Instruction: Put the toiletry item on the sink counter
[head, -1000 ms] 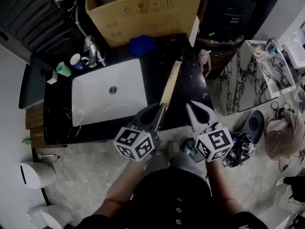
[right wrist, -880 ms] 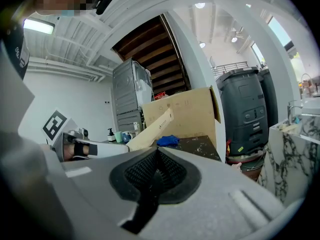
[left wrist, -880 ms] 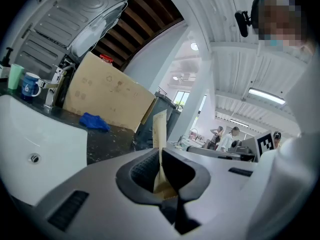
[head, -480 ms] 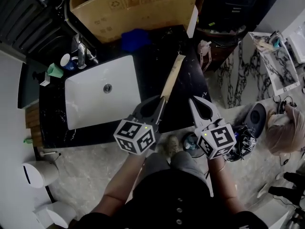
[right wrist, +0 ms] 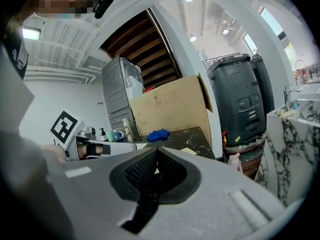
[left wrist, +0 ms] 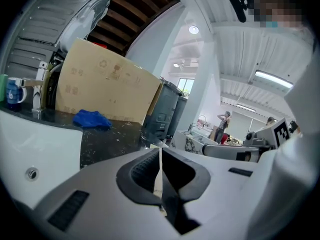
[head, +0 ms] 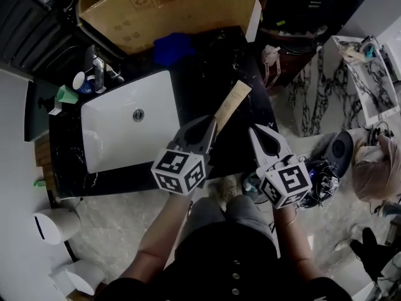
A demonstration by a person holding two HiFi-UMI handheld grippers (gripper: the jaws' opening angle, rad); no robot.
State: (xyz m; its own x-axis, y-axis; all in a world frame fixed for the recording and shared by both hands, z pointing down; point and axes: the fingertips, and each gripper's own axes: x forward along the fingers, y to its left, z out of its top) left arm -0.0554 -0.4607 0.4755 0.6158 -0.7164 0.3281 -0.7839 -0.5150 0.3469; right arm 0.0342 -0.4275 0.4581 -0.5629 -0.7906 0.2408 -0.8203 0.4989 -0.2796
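Tan, flat and narrow: the toiletry box is clamped at its near end by the left gripper, jaws pressed on both faces. Its long axis runs from the jaws away from the person and to the right in the head view, with the far end over the black stone counter, to the right of the white sink. Whether that end touches the counter cannot be told. In the left gripper view the box shows edge-on (a thin pale line between the pads). The right gripper hangs just beside it at the counter's front edge, jaws together with nothing between them. At the back of the counter a blue cloth lies against a big cardboard carton. A tap, a blue mug and a green cup stand by the sink's far left corner, well apart from the box. Nothing lies on the counter under the box.
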